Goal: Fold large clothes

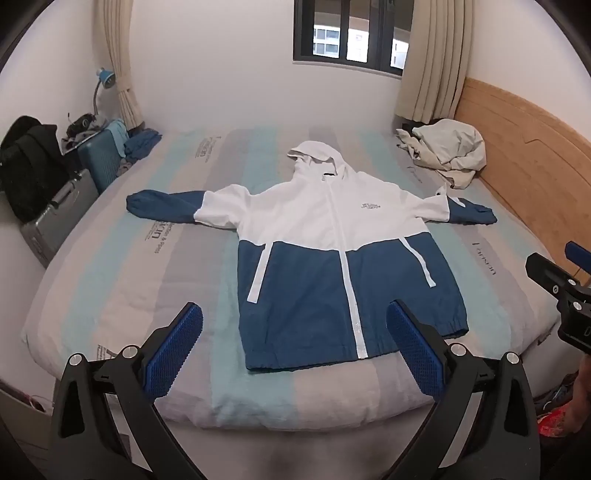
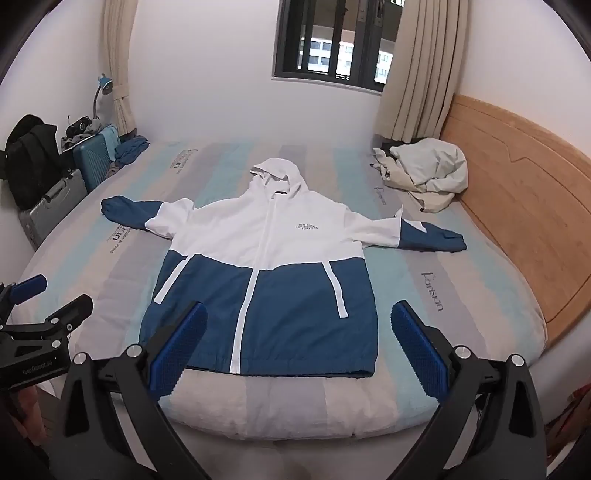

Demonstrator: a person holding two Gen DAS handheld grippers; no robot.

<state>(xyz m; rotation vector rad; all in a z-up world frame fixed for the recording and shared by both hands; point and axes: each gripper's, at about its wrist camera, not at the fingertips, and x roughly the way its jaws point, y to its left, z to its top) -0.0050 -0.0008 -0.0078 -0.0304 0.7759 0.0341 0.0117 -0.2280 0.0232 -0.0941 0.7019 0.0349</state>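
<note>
Lying flat and face up in the middle of the striped grey, teal and cream bedcover (image 1: 110, 295): white-and-navy hooded zip jacket (image 1: 332, 266), sleeves stretched out to both sides, hood pointing toward the dark-framed window (image 1: 351, 33), elastic hem nearest the cameras. Hovering above the near edge of the bed, apart from the jacket: left gripper (image 1: 294, 343), blue-padded fingers spread wide, grasping nothing. Hovering just beside it: right gripper (image 2: 299, 343), likewise released and empty. Resting near the light wooden headboard (image 2: 517, 206): crumpled cream garment (image 2: 428, 177). Standing beside the bed on the far side: teal hard-shell suitcase (image 1: 99, 158), silver metal case (image 1: 59, 218), black backpack (image 1: 29, 162).
</note>
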